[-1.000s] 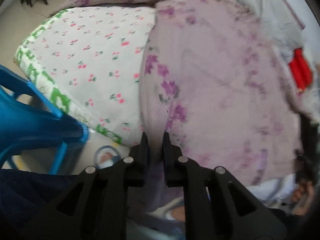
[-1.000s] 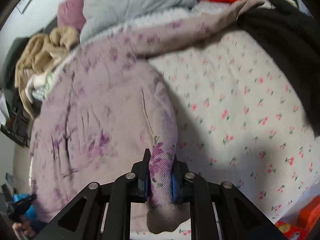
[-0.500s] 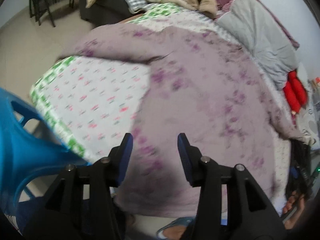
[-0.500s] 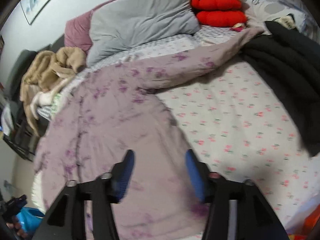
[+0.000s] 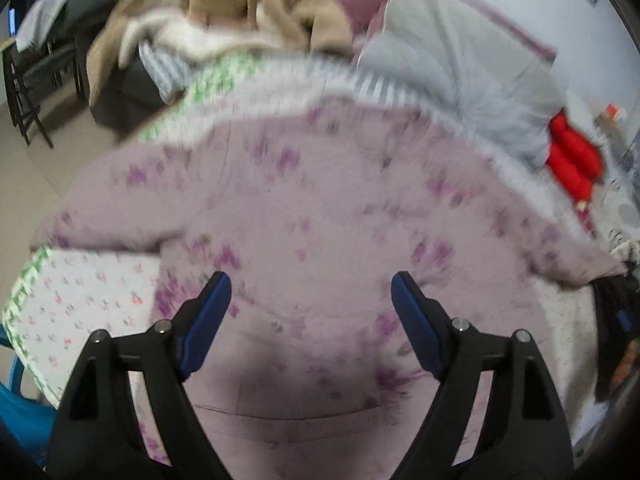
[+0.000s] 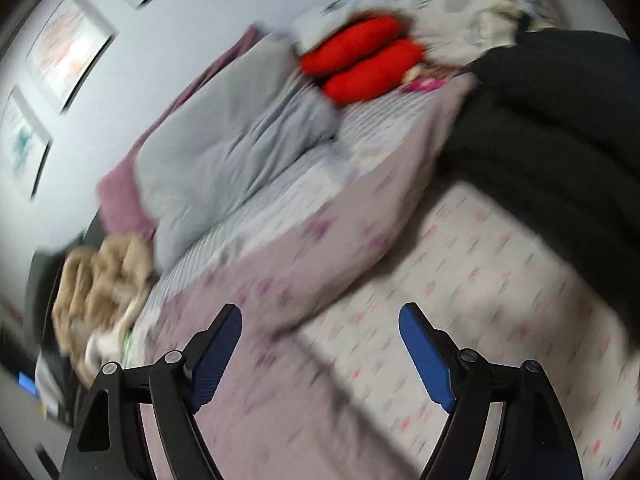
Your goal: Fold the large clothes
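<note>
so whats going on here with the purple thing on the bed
A person is folding a large purple floral garment spread flat on the bed, with a two-finger gripper in each hand. Right now neither holds it: the left gripper and right gripper hang above the cloth, jaws opening, nothing between the fingers. One sleeve stretches out toward the black clothing. The pictures are blurred.

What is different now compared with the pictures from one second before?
Both grippers let go of the purple floral garment: the left gripper and right gripper were shut on its hem, and now their jaws are opening with nothing between them, lifted away. The garment stays spread on the bed.
</note>
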`<state>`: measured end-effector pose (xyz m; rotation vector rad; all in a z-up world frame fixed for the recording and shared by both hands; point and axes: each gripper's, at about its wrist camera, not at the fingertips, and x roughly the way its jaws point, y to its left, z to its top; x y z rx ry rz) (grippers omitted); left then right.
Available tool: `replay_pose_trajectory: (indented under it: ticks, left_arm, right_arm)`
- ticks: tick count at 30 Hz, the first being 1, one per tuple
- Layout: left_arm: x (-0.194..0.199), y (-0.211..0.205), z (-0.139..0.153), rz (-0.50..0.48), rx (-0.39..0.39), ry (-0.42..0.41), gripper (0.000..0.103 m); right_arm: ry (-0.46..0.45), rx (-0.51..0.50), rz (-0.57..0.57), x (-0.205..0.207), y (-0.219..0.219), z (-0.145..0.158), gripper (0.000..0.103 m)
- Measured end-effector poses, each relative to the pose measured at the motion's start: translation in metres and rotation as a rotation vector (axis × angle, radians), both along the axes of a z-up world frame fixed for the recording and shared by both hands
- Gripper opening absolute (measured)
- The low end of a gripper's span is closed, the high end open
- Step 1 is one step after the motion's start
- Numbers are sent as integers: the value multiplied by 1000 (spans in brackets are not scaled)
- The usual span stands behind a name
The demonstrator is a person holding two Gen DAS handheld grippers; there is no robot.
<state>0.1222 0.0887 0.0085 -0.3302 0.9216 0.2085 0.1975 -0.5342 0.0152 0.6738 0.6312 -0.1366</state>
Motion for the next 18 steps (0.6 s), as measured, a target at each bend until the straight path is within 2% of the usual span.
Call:
replay_pose_trajectory:
  ticks: [2,6,11,15,16,18]
  left_arm:
    - [14,4,-16,-4,-18,63,82]
    - [25,5,-15,-1,32,51,82]
    - [36,3,-23,-18,-15,77,82]
    - [41,0,-32,-25,-15,111,82]
    - [41,1,-33,-20,-14,114,82]
    - [41,4,-35,-18,-21,122,82]
  right_arm:
    - [-18,-15,-41,15,-20,-3,79]
    - [31,-35,-69,51,-39,-23,69]
    - [82,-53,-106,90,-48,-47,66]
    - [109,-111,-140,109,-53,-55,63]
    - [113,-119,-138,111,-55,-57,56]
    - [136,-147,-141,115,-56,-61,26]
